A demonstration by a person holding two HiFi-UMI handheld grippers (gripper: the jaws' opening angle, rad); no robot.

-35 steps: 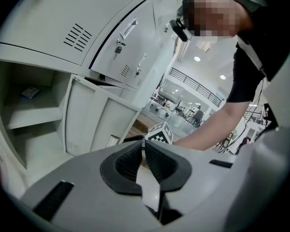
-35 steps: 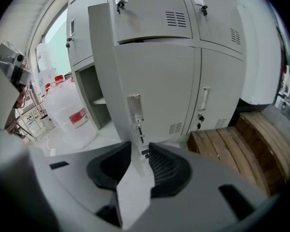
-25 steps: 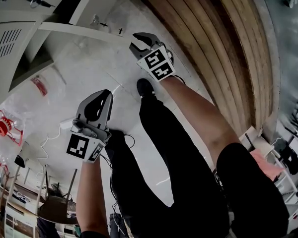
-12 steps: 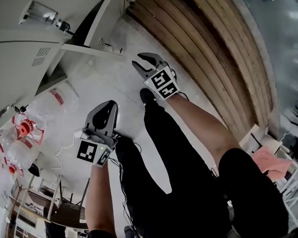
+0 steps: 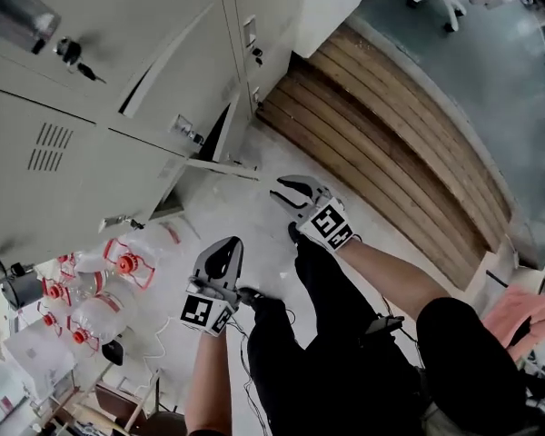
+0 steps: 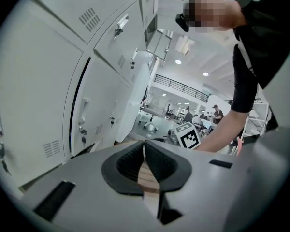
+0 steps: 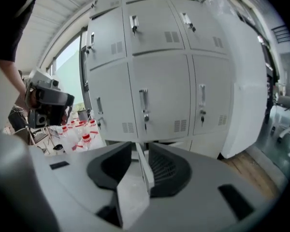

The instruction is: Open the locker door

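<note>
A bank of grey lockers (image 5: 100,89) fills the upper left of the head view. One low locker door (image 5: 220,165) stands swung out over the floor. My right gripper (image 5: 286,189) hangs just off that door's free edge, apart from it, its jaws closing with nothing gripped. In the right gripper view the door's thin edge (image 7: 143,170) shows through the gap of the right gripper (image 7: 140,151). My left gripper (image 5: 229,246) is lower left, shut and empty, and in its own view the left gripper (image 6: 144,146) points past the lockers (image 6: 38,81).
Clear bottles with red caps (image 5: 100,289) lie on the floor at the left. A wooden plank platform (image 5: 391,153) runs along the right. Another locker door (image 5: 177,80) higher up stands ajar. The person's dark trouser legs (image 5: 336,334) fill the lower middle.
The head view has swung up toward the lockers, so both grippers now sit lower in the picture. The right gripper stays near the open door's edge.
</note>
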